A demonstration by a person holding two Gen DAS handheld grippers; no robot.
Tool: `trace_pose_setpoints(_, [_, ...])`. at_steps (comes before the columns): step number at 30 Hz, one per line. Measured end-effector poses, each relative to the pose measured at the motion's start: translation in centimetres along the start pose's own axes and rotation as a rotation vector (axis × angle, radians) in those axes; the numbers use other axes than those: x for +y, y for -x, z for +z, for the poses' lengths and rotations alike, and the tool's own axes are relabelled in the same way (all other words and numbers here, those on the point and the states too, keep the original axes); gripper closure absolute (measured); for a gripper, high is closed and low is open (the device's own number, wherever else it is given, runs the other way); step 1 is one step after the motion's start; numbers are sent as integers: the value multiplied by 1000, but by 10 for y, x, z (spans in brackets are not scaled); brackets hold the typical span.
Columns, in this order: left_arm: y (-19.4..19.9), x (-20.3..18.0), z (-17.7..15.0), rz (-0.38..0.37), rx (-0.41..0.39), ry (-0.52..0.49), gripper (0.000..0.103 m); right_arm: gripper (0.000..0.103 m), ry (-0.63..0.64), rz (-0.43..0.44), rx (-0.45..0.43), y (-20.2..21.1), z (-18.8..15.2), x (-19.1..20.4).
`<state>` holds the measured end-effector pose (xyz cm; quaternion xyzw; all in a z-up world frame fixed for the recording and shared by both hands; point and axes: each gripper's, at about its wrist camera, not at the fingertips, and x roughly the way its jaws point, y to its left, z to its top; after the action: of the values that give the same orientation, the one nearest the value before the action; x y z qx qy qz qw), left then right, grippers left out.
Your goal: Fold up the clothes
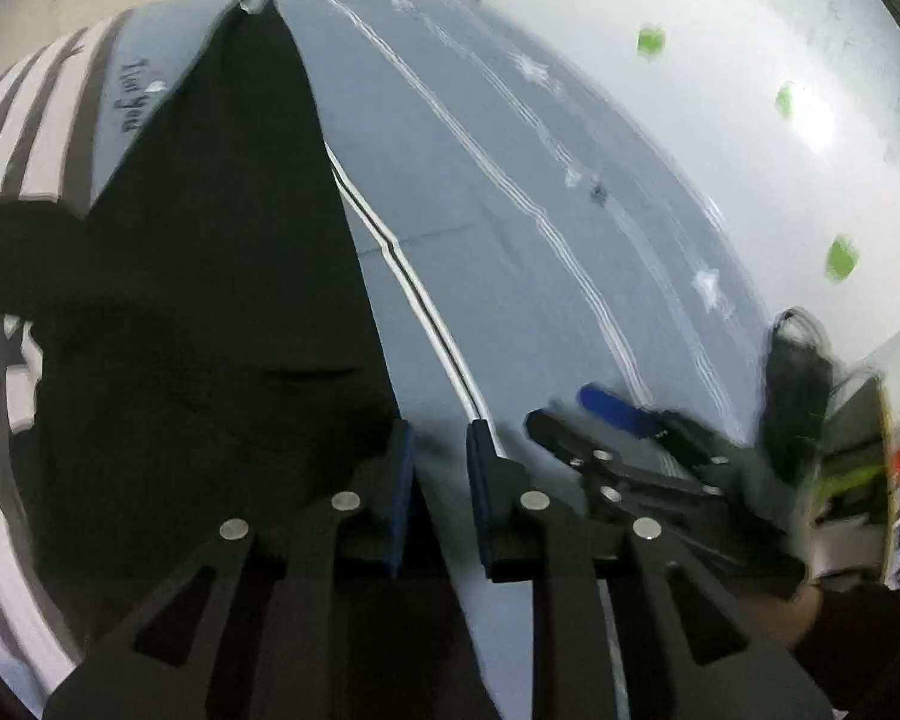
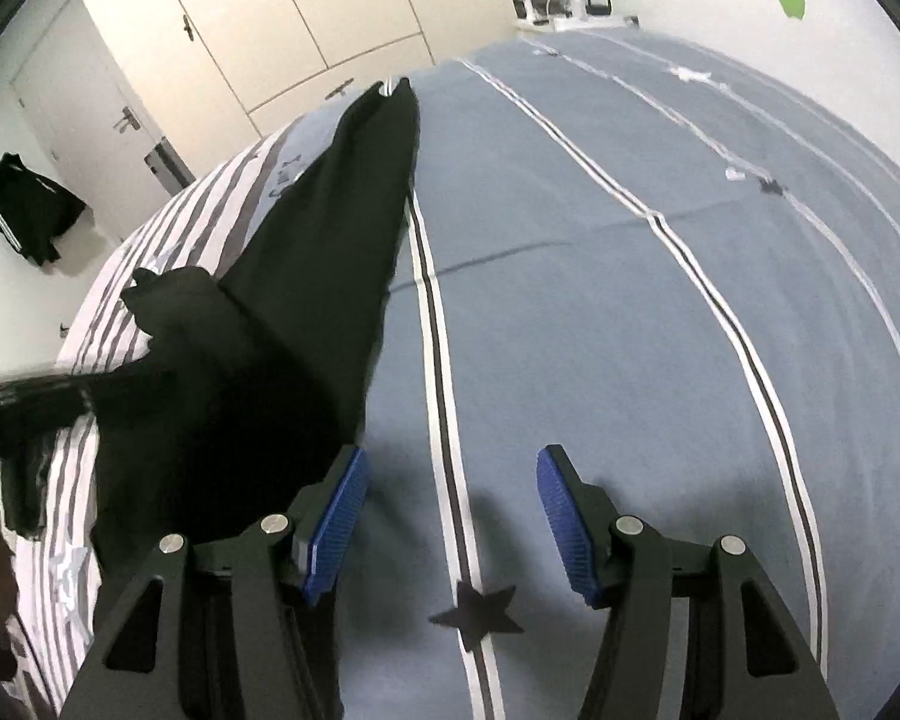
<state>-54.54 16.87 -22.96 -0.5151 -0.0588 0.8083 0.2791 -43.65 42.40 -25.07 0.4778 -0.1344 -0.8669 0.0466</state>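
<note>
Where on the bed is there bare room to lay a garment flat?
Free: the blue bedspread right of the black garment, across both white stripes toward the wall with green stickers. Crowded: the left side, where the garment covers the striped bedding.

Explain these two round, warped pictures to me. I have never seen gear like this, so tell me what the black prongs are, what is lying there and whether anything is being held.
Each picture comes from a wide-angle camera fixed on a hand-held two-finger gripper, looking out along its fingers; a person carries one in each hand.

In the left camera's picture, the left gripper fills the bottom, its jaws slightly apart with nothing between them. The right gripper shows blurred at the right.

In the right camera's picture, the right gripper stands open and empty.

Below both lies a bed with a blue striped cover, and on it a black garment, held by neither.
</note>
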Motion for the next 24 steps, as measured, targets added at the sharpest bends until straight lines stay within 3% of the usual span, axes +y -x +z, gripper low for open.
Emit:
trace_pose_setpoints(2, [34, 24, -22, 75, -91, 23, 64, 48, 8, 8, 5, -1, -5, 1])
trace_pose_setpoints(4, [59, 64, -48, 167, -133, 109, 48, 48, 7, 16, 12, -2, -11, 2])
trace_pose_setpoints(8, [96, 145, -106, 318, -146, 311, 47, 48, -8, 53, 43, -7, -22, 22])
trace_pose_setpoints(12, [105, 177, -158, 354, -138, 449, 48, 48, 30, 102, 66, -13, -34, 54])
trace_pose_setpoints(16, [111, 175, -195, 369, -146, 446, 48, 48, 104, 120, 85, -22, -52, 95])
trace_pose_setpoints(24, [87, 174, -227, 272, -88, 473, 48, 48, 178, 143, 124, -29, -109, 167])
